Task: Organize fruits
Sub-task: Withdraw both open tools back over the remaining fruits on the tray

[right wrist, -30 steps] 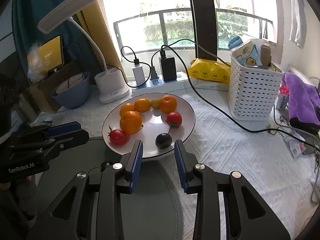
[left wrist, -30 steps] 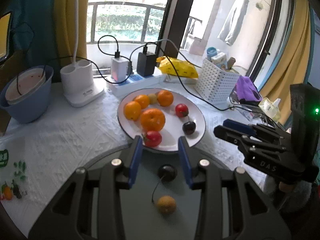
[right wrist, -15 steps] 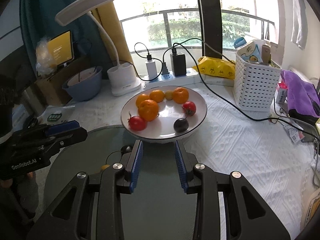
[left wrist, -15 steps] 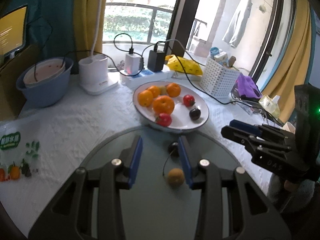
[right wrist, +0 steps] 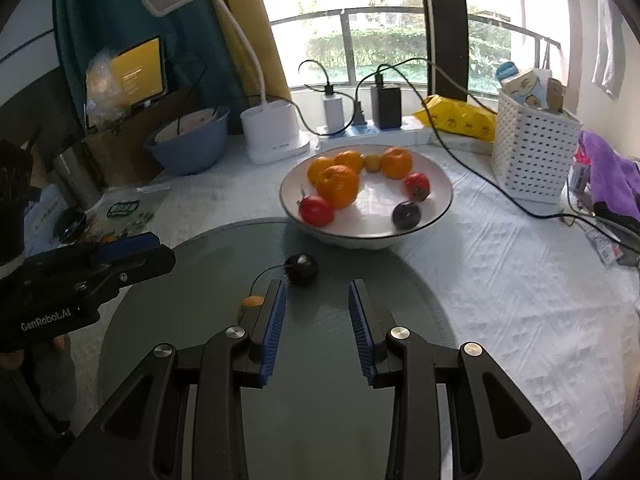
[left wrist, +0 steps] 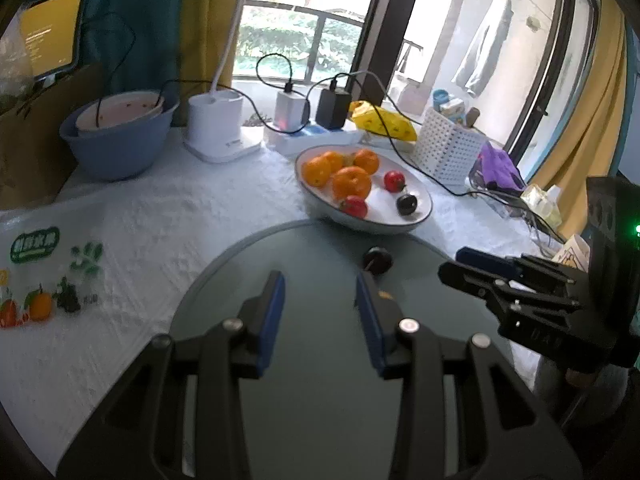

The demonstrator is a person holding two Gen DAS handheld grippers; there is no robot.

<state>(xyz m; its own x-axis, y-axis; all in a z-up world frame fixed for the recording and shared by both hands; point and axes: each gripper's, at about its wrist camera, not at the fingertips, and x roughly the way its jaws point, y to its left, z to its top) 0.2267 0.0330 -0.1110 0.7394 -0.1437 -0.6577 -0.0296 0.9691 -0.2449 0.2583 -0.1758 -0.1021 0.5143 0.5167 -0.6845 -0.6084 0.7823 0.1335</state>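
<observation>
A white plate (left wrist: 424, 196) (right wrist: 448, 196) holds several oranges (left wrist: 352, 182) (right wrist: 338, 186), two red fruits (left wrist: 355, 206) and a dark plum (left wrist: 407, 204) (right wrist: 406, 215). In front of it lies a round grey glass disc (left wrist: 320, 248) (right wrist: 200, 260). A dark fruit with a stalk (left wrist: 377, 259) (right wrist: 303, 269) rests on the disc. A small yellow fruit (right wrist: 251, 303) sits half hidden behind a finger. My left gripper (left wrist: 320, 284) and right gripper (right wrist: 316, 290) hover over the disc, both open and empty, short of the dark fruit.
A blue basin (left wrist: 116, 144), a white lamp base (left wrist: 216, 128) and a power strip with chargers (left wrist: 304, 132) line the back. A white basket (left wrist: 448, 148) and purple cloth (left wrist: 498, 164) stand at the right. A cable (right wrist: 500, 196) crosses the cloth. A printed fruit bag (left wrist: 40, 280) lies at the left.
Both grippers have drawn back from the plate, which now looks farther off. The dark and yellow fruits, earlier between my left fingers, now lie ahead and right of them. Jaw gaps are unchanged.
</observation>
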